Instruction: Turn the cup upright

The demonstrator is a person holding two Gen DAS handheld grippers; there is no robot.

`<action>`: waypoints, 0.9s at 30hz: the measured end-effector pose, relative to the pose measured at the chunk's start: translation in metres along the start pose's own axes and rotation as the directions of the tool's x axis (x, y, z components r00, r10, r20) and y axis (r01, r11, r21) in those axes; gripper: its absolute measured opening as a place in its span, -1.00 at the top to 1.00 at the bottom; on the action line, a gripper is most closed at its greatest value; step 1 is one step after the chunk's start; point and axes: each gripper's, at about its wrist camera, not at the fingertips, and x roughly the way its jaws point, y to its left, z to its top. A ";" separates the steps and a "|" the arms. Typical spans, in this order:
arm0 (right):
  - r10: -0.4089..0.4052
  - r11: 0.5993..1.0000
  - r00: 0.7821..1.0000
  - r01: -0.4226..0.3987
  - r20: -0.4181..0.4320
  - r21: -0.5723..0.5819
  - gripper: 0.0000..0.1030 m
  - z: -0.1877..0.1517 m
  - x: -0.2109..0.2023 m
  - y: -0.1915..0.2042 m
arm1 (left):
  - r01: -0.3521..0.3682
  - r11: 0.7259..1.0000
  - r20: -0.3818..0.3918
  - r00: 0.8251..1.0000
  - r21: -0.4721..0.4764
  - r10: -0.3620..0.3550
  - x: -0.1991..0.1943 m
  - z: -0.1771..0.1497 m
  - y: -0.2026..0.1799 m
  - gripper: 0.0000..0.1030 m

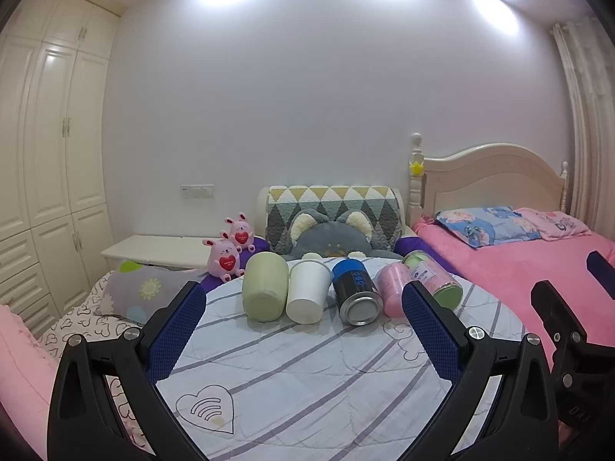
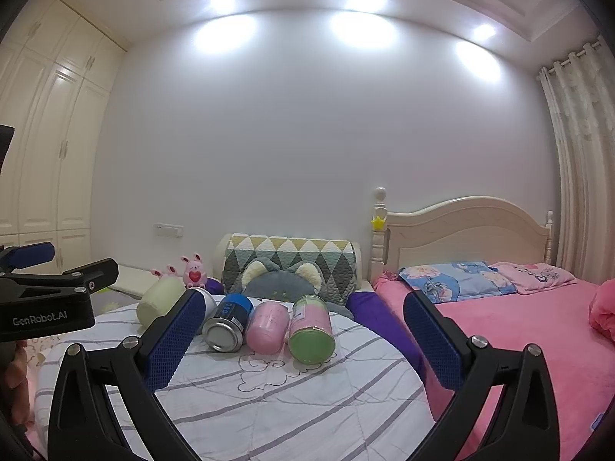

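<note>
Several cups and cans lie on their sides in a row on a round quilted cushion [image 1: 307, 368]: a pale green cup [image 1: 264, 292], a white cup [image 1: 307, 292], a blue can [image 1: 355, 294], a pink cup [image 1: 392, 288] and a pink jar with a green lid [image 1: 438, 282]. My left gripper [image 1: 303, 330] is open and empty, short of the row. My right gripper [image 2: 303, 334] is open and empty, near the pink cup [image 2: 268, 326] and the green-lidded jar [image 2: 310, 328]. The blue can [image 2: 227, 322] and green cup [image 2: 159, 301] lie left; the white cup [image 2: 209, 301] is mostly hidden.
Two pink plush rabbits [image 1: 230, 247] and a grey cat cushion [image 1: 330, 236] sit behind the row. A pink bed [image 1: 519, 269] with pillows lies to the right. A white wardrobe [image 1: 50, 153] stands left. The left gripper's body [image 2: 46, 299] shows at the right view's left edge.
</note>
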 end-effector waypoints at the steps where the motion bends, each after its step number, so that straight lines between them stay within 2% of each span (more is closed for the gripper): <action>1: 0.000 1.000 1.000 0.000 0.001 0.000 -1.00 0.000 -0.001 -0.001 | -0.001 1.000 0.001 1.000 0.002 0.001 -0.001 -0.001 -0.002 -1.00; 27: 0.009 1.000 1.000 -0.009 0.002 -0.006 -1.00 0.001 -0.001 0.001 | 0.000 1.000 -0.005 1.000 0.009 0.000 0.001 -0.001 -0.005 -1.00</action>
